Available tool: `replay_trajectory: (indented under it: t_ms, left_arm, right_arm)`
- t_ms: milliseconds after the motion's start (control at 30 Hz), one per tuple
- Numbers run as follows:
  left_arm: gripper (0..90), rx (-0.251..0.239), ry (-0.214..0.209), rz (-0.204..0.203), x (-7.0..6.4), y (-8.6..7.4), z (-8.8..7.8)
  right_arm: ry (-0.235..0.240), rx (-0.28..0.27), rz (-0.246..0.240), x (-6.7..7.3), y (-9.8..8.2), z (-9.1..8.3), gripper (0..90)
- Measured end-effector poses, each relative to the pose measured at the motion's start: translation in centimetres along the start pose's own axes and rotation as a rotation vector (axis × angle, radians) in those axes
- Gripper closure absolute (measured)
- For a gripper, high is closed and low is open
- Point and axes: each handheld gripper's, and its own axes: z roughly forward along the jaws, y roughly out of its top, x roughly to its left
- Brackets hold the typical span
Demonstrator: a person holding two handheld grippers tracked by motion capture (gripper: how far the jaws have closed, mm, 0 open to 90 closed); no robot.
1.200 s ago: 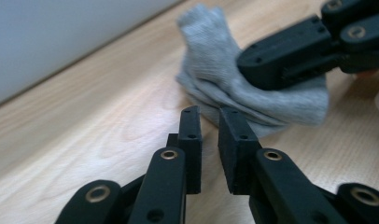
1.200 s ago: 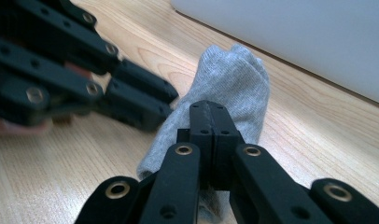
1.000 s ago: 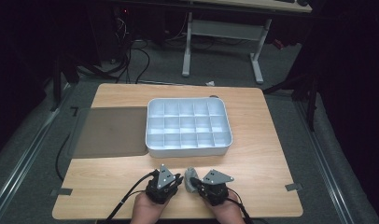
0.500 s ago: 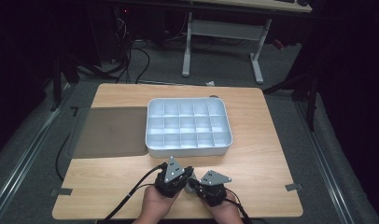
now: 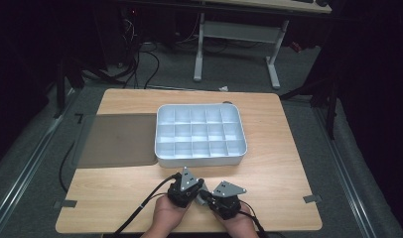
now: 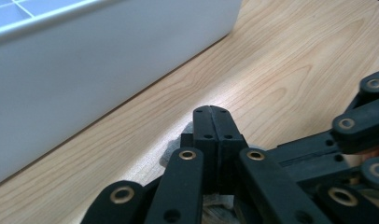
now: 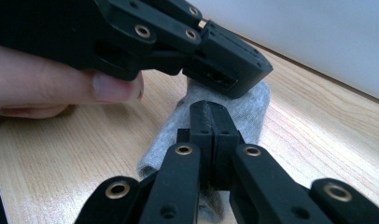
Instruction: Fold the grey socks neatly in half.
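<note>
A small grey cloth lies folded on the wooden table near its front edge, between my two grippers; in the high view it shows as a grey bit. My right gripper is shut over its near end, jaws pressed together. My left gripper has just been closing and now sits shut on the far end, with cloth peeking out beside and below its jaws. In the high view the left gripper and right gripper meet tip to tip. A thumb grips the left gripper's body.
A white tray with several empty compartments stands just beyond the grippers; its wall is close ahead. A dark mat lies left of it. Bare wood stretches to both sides along the front edge.
The left hand and its gripper have shifted right, toward the right gripper, until the jaws meet over the cloth. The right gripper has stayed put.
</note>
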Motion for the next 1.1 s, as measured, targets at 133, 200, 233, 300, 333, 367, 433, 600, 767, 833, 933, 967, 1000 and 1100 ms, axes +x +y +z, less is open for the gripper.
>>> replay_trajectory:
  t_ms: [133, 200, 233, 300, 333, 367, 433, 600, 767, 833, 933, 967, 1000, 1100]
  left_arm:
    - [90.0, 0.003, -0.008, -0.002, 0.0, 0.0, 0.0]
    - [90.0, 0.007, -0.002, -0.002, 0.0, -0.1, 0.1]
    - [90.0, 0.009, -0.002, -0.001, 0.0, -0.1, 0.1]
    - [90.0, 0.005, 0.000, -0.001, -0.1, -0.2, 0.1]
    - [90.0, 0.005, 0.000, -0.001, -0.1, -0.2, 0.1]
    - [90.0, 0.004, -0.001, -0.001, -0.1, -0.2, 0.1]
    - [90.0, 0.006, -0.003, 0.002, 0.0, -0.2, 0.1]
    - [90.0, 0.002, -0.007, 0.008, -0.1, -0.3, 0.3]
    - [90.0, 0.013, -0.017, 0.005, 0.1, -0.3, 0.3]
    - [90.0, 0.017, -0.018, 0.012, 0.2, -0.4, 0.4]
    - [90.0, 0.014, -0.028, 0.007, 0.3, -0.5, 0.3]
    - [90.0, 0.010, -0.028, 0.008, 0.4, -0.6, 0.2]
    - [90.0, 0.010, -0.028, 0.008, 0.4, -0.6, 0.2]
    - [90.0, 0.011, -0.029, 0.008, 0.3, -0.6, 0.1]
  right_arm:
    - [-0.006, 0.001, 0.001, 0.1, 0.0, -0.1, 90.0]
    - [-0.015, -0.004, -0.001, 0.3, 0.3, -0.6, 90.0]
    - [-0.013, -0.020, -0.007, 0.3, 0.4, -0.9, 90.0]
    - [0.004, -0.059, -0.013, 0.6, 0.7, -2.1, 90.0]
    - [0.004, -0.059, -0.013, 0.6, 0.7, -2.1, 90.0]
    - [0.011, -0.061, -0.014, 0.7, 0.7, -2.3, 90.0]
    - [0.021, -0.044, -0.015, 1.0, 0.5, -2.5, 90.0]
    - [0.027, 0.021, -0.026, 1.3, -0.7, -1.9, 90.0]
    - [0.027, 0.027, -0.035, 1.4, -0.9, -1.7, 90.0]
    - [0.025, 0.029, -0.049, 1.7, -1.3, -1.8, 90.0]
    - [0.046, 0.048, -0.053, 1.8, -1.7, -1.8, 90.0]
    - [0.020, 0.026, -0.062, 2.0, -2.1, -2.0, 90.0]
    - [0.020, 0.026, -0.062, 2.0, -2.1, -2.0, 90.0]
    - [0.023, 0.017, -0.073, 2.3, -1.7, -2.4, 90.0]
